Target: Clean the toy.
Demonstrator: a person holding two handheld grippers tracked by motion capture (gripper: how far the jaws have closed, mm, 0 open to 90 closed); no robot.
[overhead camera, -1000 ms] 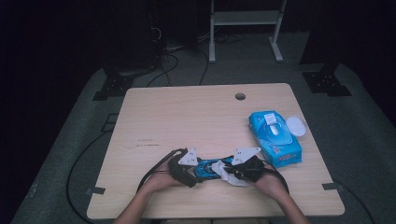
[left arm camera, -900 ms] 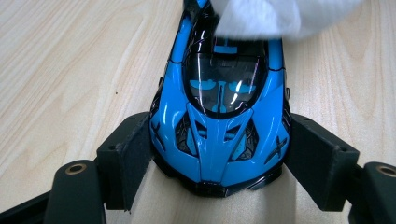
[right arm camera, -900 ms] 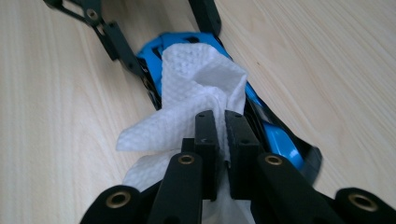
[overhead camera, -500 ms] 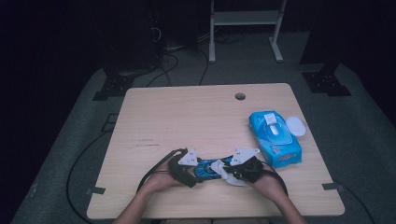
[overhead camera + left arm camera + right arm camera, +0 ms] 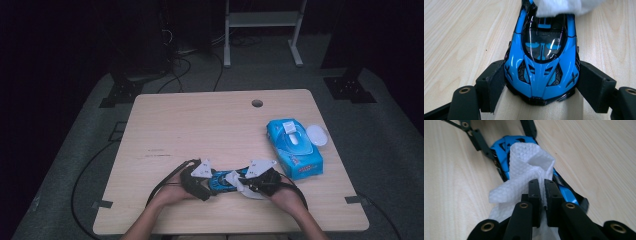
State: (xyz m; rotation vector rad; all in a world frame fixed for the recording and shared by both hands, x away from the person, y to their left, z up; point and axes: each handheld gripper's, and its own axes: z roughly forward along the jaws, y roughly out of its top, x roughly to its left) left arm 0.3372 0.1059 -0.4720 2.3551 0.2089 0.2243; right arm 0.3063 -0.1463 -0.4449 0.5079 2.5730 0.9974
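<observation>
Nothing has shifted since earlier: your left gripper (image 5: pixel 540 87) clamps the glossy, slippery blue toy car (image 5: pixel 541 62) by its nose flanks, your right gripper (image 5: pixel 543 195) pinches the soft wet wipe (image 5: pixel 524 172).

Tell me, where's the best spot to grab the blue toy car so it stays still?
Probably by its nose, one jaw on each flank. The toy car is long and narrow, and the left gripper already clamps it there, leaving the roof free for the wipe.

i see a glossy blue plastic car (image 5: pixel 541 67) on the matt pale wood table (image 5: pixel 200 125), a white embossed wipe (image 5: pixel 524 177), and matt black pads (image 5: pixel 499 82).
</observation>
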